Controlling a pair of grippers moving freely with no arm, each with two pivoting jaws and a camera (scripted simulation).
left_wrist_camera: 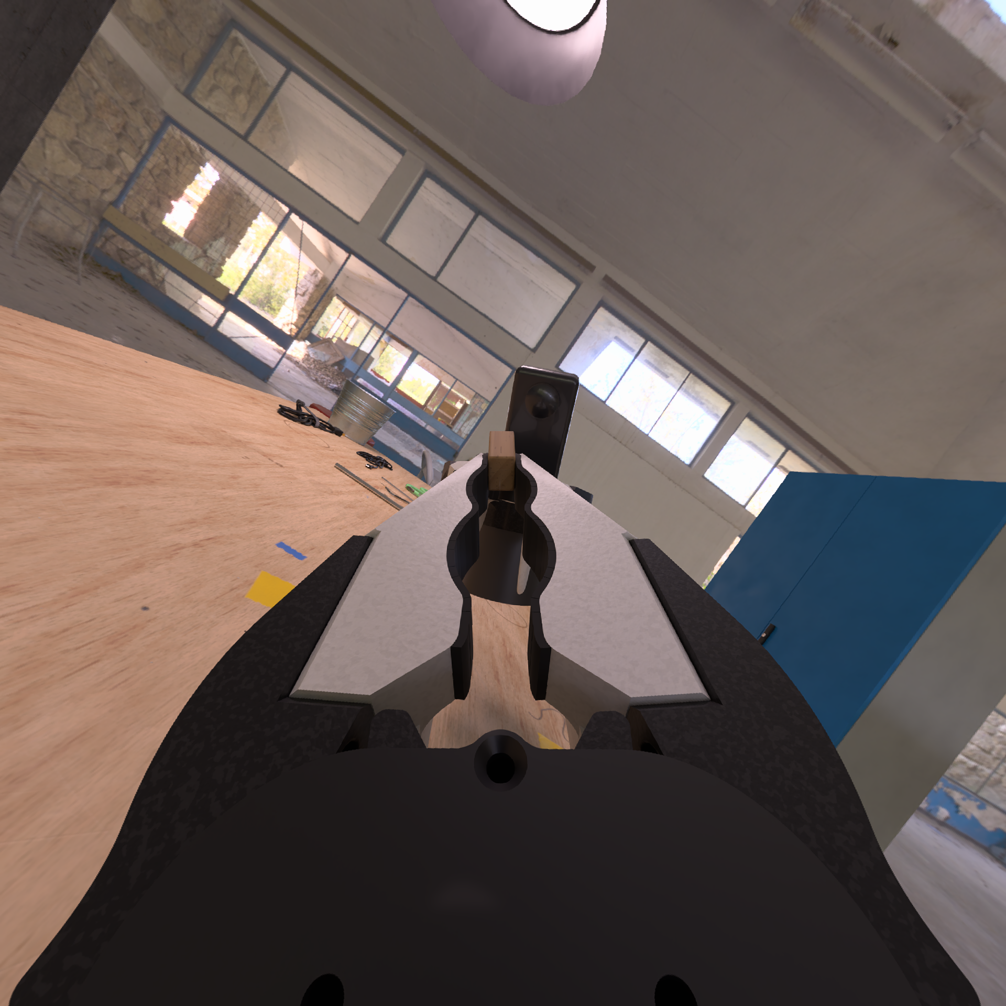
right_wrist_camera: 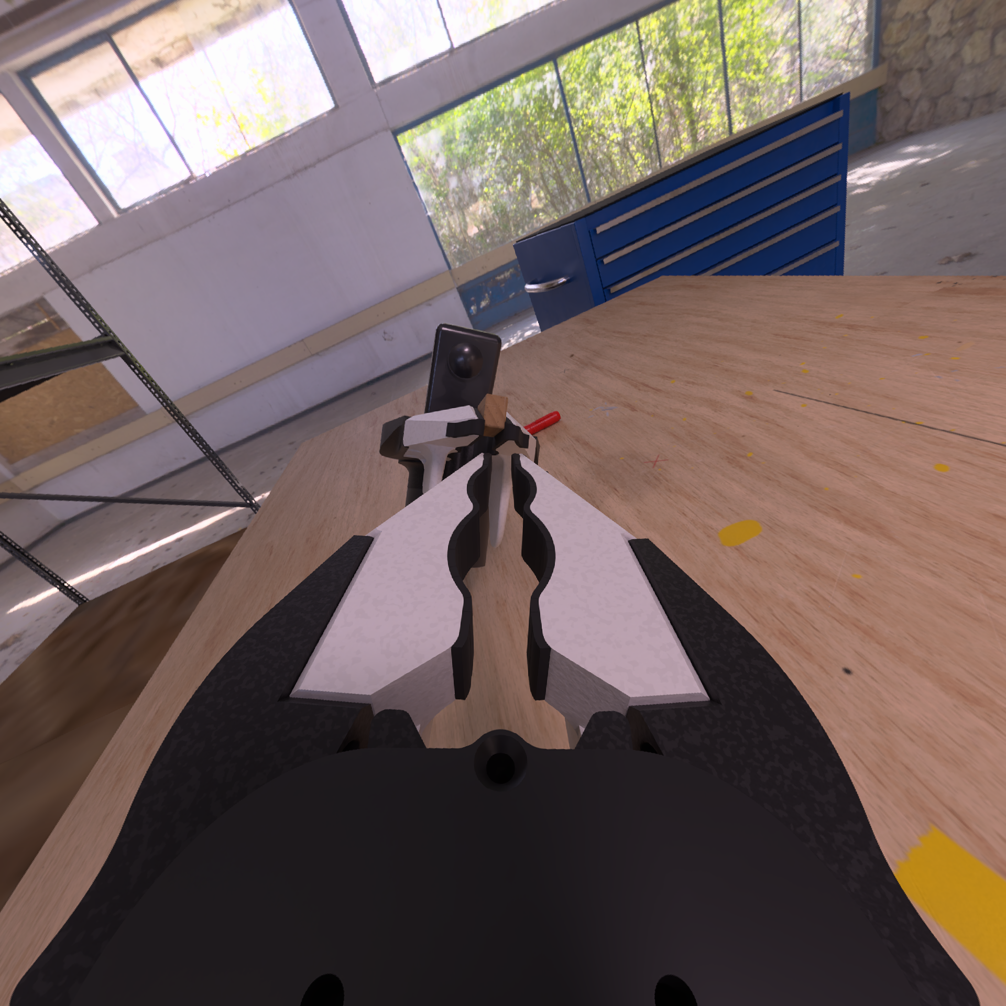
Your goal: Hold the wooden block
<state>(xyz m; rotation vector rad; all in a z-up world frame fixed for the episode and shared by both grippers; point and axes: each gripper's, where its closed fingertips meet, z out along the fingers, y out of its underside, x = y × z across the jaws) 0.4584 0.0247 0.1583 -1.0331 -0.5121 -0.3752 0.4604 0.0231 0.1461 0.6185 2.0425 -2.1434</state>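
Left wrist view looks along the left claw [left_wrist_camera: 502,462], whose two white fingers are drawn in until their tips pinch the wooden block [left_wrist_camera: 501,460]. The block stands out past the tips, its pale end up, lifted clear of the table [left_wrist_camera: 136,490]. Just behind the block rises the black body of the right claw [left_wrist_camera: 541,419], facing this way. Farther off than the block, toward the table's far edge, stand a metal bucket [left_wrist_camera: 360,416], some black rings [left_wrist_camera: 307,416] and a thin metal ruler [left_wrist_camera: 367,484]; nearer than the block lie patches of yellow tape [left_wrist_camera: 267,588] and blue tape [left_wrist_camera: 291,550]. The pinch at the very tips seems chosen to leave most of the block free, though it gives little bearing surface.

Right wrist view looks along the right claw [right_wrist_camera: 498,462], its fingers nearly together at the tips with only a narrow gap, and nothing between them. Just beyond those tips the left claw [right_wrist_camera: 479,430] shows from the front, gripping the block [right_wrist_camera: 494,416] tilted above the table [right_wrist_camera: 762,490]. A red marker [right_wrist_camera: 543,420] lies just right of the block, and a blue drawer cabinet [right_wrist_camera: 724,218] stands past the table's far edge. The right claw appears only to watch, so the hold looks already achieved by the left one alone.
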